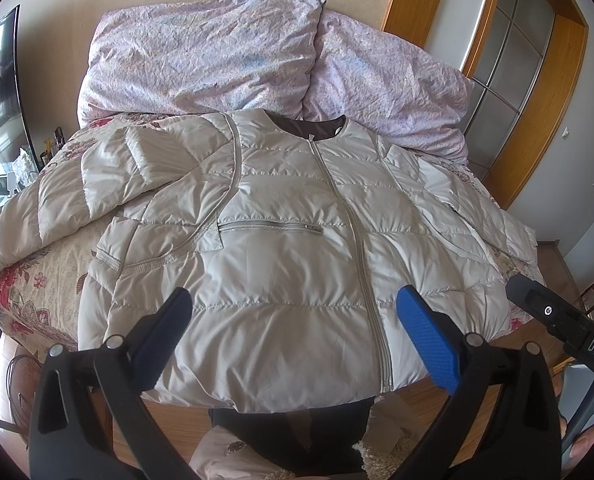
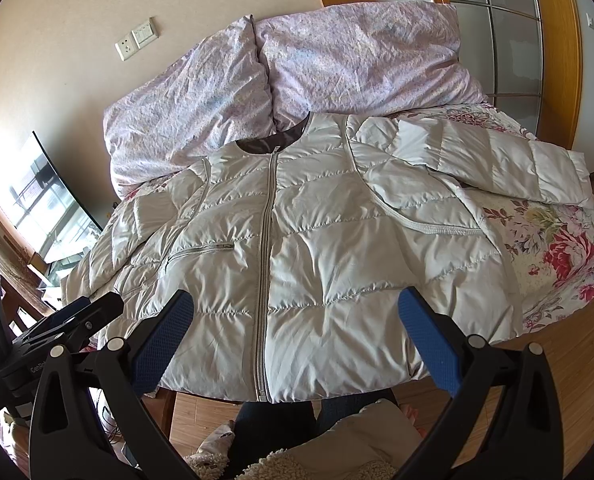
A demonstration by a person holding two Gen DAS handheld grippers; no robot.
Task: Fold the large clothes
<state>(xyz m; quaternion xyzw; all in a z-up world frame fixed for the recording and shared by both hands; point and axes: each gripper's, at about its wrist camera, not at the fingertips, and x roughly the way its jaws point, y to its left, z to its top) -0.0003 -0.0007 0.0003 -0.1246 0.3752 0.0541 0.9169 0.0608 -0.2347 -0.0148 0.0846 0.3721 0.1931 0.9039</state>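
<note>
A pale quilted jacket (image 1: 281, 264) lies front-up and zipped on a bed covered with a floral bedspread (image 1: 37, 280), its collar toward two crumpled lilac pillows (image 1: 201, 52) at the wall and its hem hanging slightly over the near edge of the bed. The sleeve on the person's left is bent back across the chest side of the jacket, while the other sleeve (image 2: 497, 160) stretches out over the bedspread toward the right. The left hand-held gripper (image 1: 295, 336) hovers above the hem with its blue-padded fingers spread wide apart, holding nothing. The right hand-held gripper (image 2: 297, 336) hangs over the hem beside it, likewise wide open and empty. Below the bed's edge, the person's dark trouser legs (image 2: 273, 432) and fleecy slippers stand on a wooden floor (image 2: 577, 380). A wood-framed glass door (image 1: 509, 40) stands behind the bed at right.
</note>
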